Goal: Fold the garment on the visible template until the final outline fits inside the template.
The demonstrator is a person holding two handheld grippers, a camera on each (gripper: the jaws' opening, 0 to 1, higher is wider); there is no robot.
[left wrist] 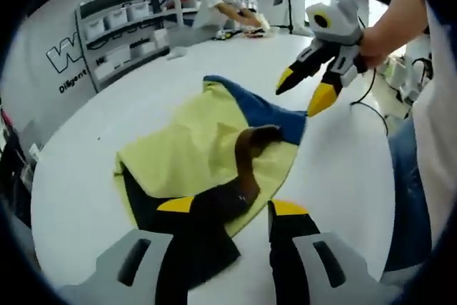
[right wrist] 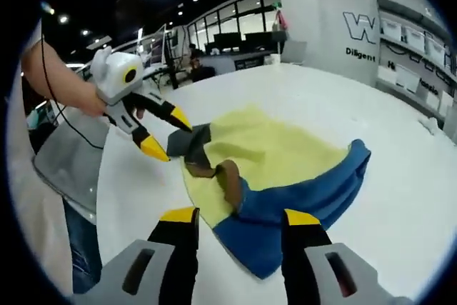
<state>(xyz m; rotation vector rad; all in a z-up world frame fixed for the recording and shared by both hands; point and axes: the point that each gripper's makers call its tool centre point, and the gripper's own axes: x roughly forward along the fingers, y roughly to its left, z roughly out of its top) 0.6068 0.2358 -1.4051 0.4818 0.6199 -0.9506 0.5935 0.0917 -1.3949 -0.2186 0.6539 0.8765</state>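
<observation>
A yellow garment point(left wrist: 196, 144) with a blue part point(left wrist: 260, 108), a black part point(left wrist: 207, 237) and a brown strap point(left wrist: 246, 151) lies crumpled on the white table point(left wrist: 343, 176). My left gripper point(left wrist: 232, 208) is open, its jaws wide over the black fabric. Above the blue edge hovers my right gripper point(left wrist: 305, 91), open and held by a hand. In the right gripper view the right gripper point(right wrist: 239, 216) is open over the blue part point(right wrist: 300, 201). The left gripper point(right wrist: 166, 132) stands open beside the dark corner point(right wrist: 189, 141) of the yellow garment point(right wrist: 275, 148).
Shelves with white bins point(left wrist: 121, 19) line the far wall. A person point(left wrist: 221, 5) works at the table's far end. A cable point(left wrist: 371, 98) trails from the right gripper. The holder's jeans point(left wrist: 407, 176) are at the table's edge. More table point(right wrist: 321, 98) lies beyond the garment.
</observation>
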